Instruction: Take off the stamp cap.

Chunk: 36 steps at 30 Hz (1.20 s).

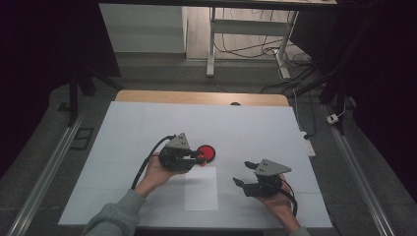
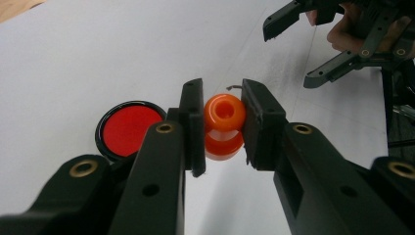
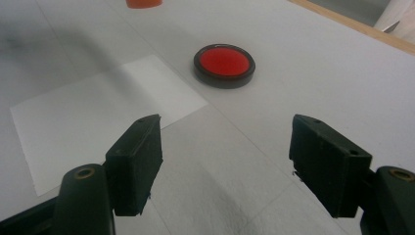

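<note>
Left tool: I have my left tool point(image 1: 197, 156) clamped on a small orange spool point(image 2: 224, 126); in the left gripper view both pads press its sides, and the hole in its top faces the camera.

Orange spool: it sits between the left pads, just beside the red disc point(image 1: 206, 153). Whether it hangs above the worktop point(image 1: 255, 128) or rests on it I cannot tell. In the right gripper view its lower edge shows at the top of the picture, beyond the disc.

Red disc: a round red face in a black rim, lying flat on the worktop. From above I see it at the tip of my left tool, touching or nearly so.

Right tool: my right tool point(image 1: 244, 172) has its jaws wide apart with nothing between them. In the right gripper view the pads frame bare worktop, with the disc farther off.

White sheet: a paper sheet point(image 1: 201, 188) lies flat on the worktop between my two hands, near the disc.

Hands: my left hand point(image 1: 158, 172) and right hand point(image 1: 278, 200) come in from the near edge, well apart.
</note>
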{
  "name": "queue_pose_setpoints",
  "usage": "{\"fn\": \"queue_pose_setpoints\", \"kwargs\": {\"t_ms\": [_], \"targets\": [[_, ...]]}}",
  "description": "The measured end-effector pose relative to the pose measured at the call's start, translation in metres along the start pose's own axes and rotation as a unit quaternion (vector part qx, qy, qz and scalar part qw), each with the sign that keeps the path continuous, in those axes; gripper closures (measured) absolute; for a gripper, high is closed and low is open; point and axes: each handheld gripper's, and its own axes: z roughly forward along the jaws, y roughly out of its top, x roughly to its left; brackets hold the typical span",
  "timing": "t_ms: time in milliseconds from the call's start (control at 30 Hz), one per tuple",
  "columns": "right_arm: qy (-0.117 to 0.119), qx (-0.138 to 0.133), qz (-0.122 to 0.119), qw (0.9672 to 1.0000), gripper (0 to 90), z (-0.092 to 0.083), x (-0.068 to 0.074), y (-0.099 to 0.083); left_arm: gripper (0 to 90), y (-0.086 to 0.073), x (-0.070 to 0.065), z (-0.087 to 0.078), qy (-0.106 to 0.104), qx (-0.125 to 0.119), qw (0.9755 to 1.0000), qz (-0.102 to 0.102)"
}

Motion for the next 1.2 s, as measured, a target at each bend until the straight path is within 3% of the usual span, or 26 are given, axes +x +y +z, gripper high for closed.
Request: {"fn": "queue_pose_setpoints", "kwargs": {"t_ms": [1200], "targets": [[0.028, -0.002, -0.014, 0.9995, 27.9, 0.031, 0.02, 0.02, 72.5, 0.002, -0.004, 0.007, -0.006, 0.0, 1.0, 0.003]]}}
